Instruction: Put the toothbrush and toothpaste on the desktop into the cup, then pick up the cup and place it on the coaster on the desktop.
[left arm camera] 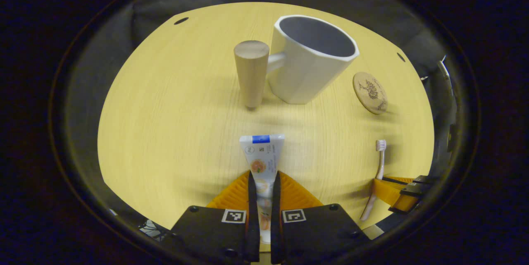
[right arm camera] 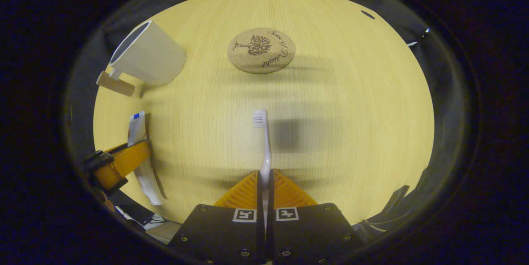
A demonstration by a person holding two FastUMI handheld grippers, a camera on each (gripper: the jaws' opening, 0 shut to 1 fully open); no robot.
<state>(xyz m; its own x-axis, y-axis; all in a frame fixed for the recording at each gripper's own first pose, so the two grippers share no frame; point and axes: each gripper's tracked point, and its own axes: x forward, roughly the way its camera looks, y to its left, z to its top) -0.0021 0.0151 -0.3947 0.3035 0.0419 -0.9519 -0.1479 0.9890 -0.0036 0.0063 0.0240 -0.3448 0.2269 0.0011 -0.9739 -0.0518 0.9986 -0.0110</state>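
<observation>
Step in hand, as I judge it: both items are gripped and the drop into the cup comes next.

Left tool [left arm camera: 263, 182]: closed on the toothpaste [left arm camera: 263, 155], both fingers pressing its lower body, crimped end pointing forward. The cup [left arm camera: 308, 64] stands upright ahead on the bench [left arm camera: 165, 124], mouth open to me, its wooden handle [left arm camera: 251, 72] on the left side. To do this well I should carry the tube over the rim, tip it toward vertical so it enters end-first, and release only once its lower end is inside; the handle side is best avoided. Whether the tube is clear of the bench I cannot tell.

Coaster [right arm camera: 261, 50]: flat on the bench to the right of the cup, apart from it, nothing on it. Cup goes there last.

Right tool [right arm camera: 264, 182]: clamped on the toothbrush [right arm camera: 264, 145] at the lower handle, bristle head forward, toward the coaster. The brush is slim, so I should hold firmly and enter after the tube to avoid the two tools crowding the rim.

Pose: both tools point forward over the bench, angled downward, side by side.
</observation>
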